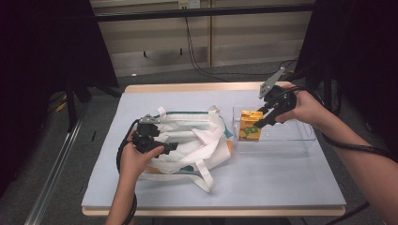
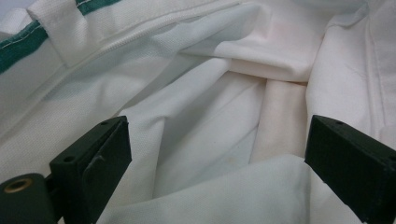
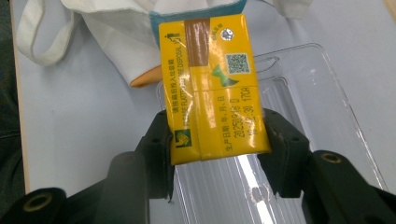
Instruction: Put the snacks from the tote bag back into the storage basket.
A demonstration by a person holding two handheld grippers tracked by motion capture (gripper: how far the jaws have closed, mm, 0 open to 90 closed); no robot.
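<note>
pale blue table top [image 1: 263, 178] carries a white cloth bag [image 1: 187, 140] and a clear plastic tray [image 1: 300, 138]. right gripper [image 3: 215, 140] is clamped on a yellow drink carton [image 3: 210, 84] standing in the tray, probably to carry it over. left gripper [image 2: 215, 154] sits inside the bag mouth, jaws spread, seemingly keeping the cloth apart for the carton.

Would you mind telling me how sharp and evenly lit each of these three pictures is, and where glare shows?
High view: table evenly lit, corners of the room black, clear tray faint. Left gripper view: white bag soft and slightly blurred close up, shadowed in its folds. Right gripper view: yellow carton sharp enough to read print, white glare streaks on the tray's ribs below it.
</note>
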